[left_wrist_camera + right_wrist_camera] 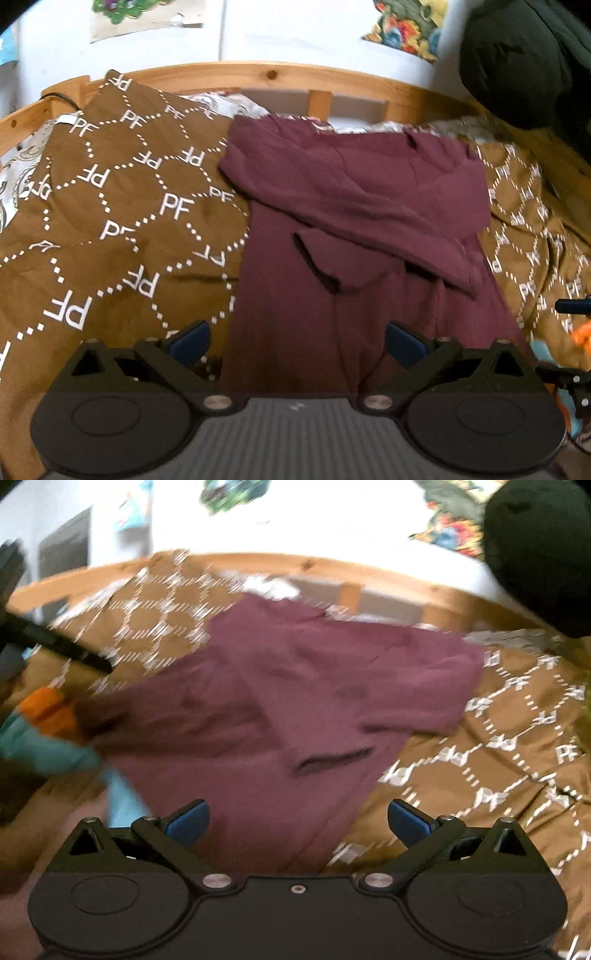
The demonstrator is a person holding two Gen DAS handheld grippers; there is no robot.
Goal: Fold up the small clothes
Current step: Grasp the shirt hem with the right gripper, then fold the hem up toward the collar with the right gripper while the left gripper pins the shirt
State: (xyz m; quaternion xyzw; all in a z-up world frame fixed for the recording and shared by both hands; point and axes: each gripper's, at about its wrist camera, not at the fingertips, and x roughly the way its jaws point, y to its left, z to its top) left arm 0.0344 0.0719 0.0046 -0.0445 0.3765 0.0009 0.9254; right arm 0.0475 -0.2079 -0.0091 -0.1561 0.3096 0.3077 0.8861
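Observation:
A maroon garment (351,229) lies partly folded on a brown bedspread (110,206) printed with white "PF" letters; its upper part is folded down over the lower part. My left gripper (297,343) is open and empty, just above the garment's near edge. In the right wrist view, which is motion-blurred, the same garment (295,701) lies ahead, and my right gripper (298,821) is open and empty over its near corner. The left gripper's black body (55,642) shows at the left.
A wooden bed rail (258,74) runs along the far side against a white wall. A dark bundle (524,59) sits at the back right. Orange and light blue items (48,716) lie at the left of the right wrist view.

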